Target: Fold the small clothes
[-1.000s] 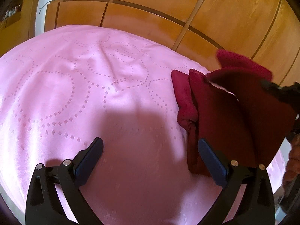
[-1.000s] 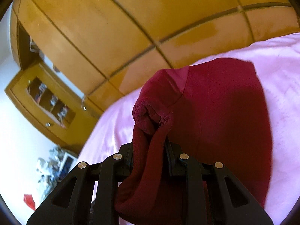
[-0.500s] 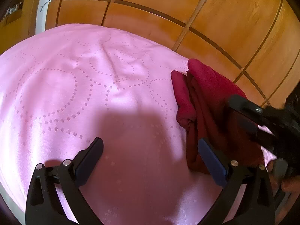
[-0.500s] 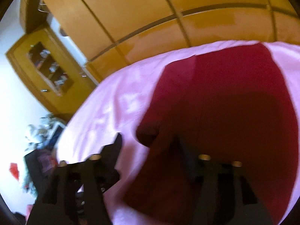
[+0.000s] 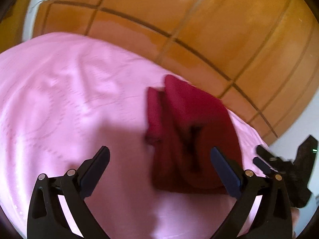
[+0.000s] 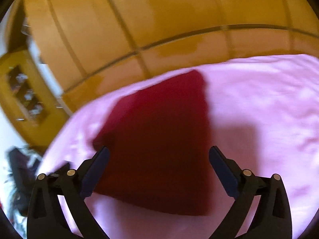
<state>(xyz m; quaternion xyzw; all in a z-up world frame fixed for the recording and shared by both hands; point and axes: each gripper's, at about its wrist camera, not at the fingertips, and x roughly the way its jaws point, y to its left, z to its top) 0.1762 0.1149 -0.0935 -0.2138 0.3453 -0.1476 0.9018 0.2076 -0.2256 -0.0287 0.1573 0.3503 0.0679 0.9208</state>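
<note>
A dark red garment (image 5: 191,131) lies folded on the pink bedspread (image 5: 65,103) in the left wrist view, right of centre; a narrow strip sticks out along its left side. My left gripper (image 5: 159,159) is open and empty, with its right finger over the garment's near right edge. In the right wrist view the same garment (image 6: 159,139) lies flat on the bedspread (image 6: 259,109). My right gripper (image 6: 159,159) is open and empty just above its near part. The right gripper also shows in the left wrist view (image 5: 287,167) at the far right.
A wooden panelled wardrobe (image 5: 179,20) stands behind the bed; it fills the top of the right wrist view (image 6: 159,20). A wooden cabinet with glass doors (image 6: 22,91) stands at the left. Both views are blurred by motion.
My right gripper laid the held part of the red garment down over the rest, opened and let it go. It then drew back. The left gripper stayed open and shifted slightly.
</note>
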